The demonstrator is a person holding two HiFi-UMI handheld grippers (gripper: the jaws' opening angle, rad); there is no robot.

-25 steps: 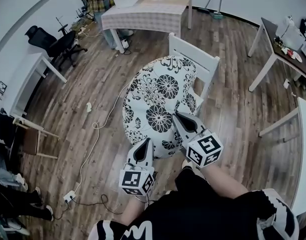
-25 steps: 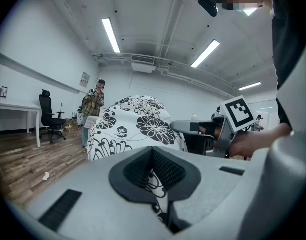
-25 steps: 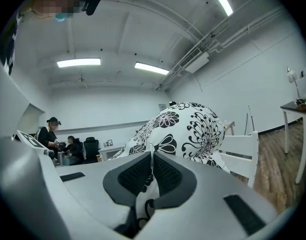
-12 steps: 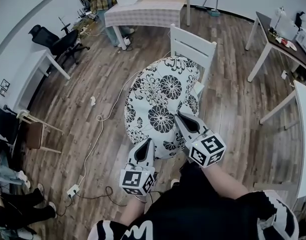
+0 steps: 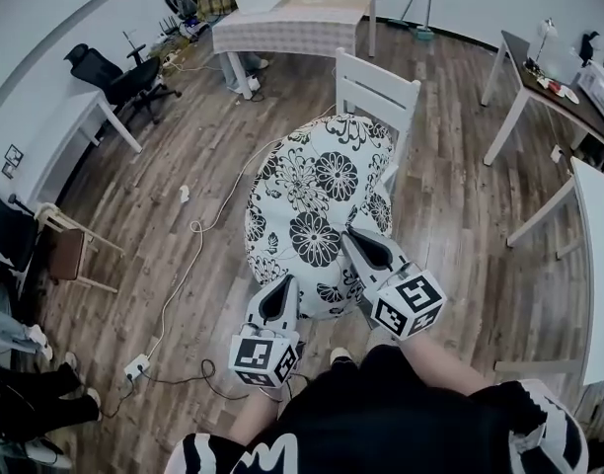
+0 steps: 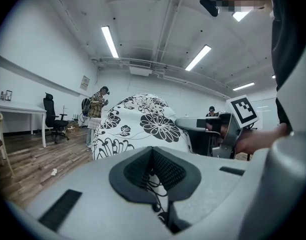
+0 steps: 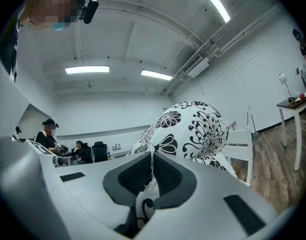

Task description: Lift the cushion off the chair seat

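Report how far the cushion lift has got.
Done: left tongs and right tongs are both shut on the near edge of the black-and-white floral fabric cushion. In hand: it is held up before the white wooden chair. Left: the seat is hidden, so whether the cushion clears it cannot be told.

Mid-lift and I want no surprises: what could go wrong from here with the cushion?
1. The left gripper and right gripper each pinch only a thin fold at the edge of the cushion; its bulk could slip out.
2. Its far side is close to the white chair and might snag it.
3. A cable trails over the floor: a trip hazard.
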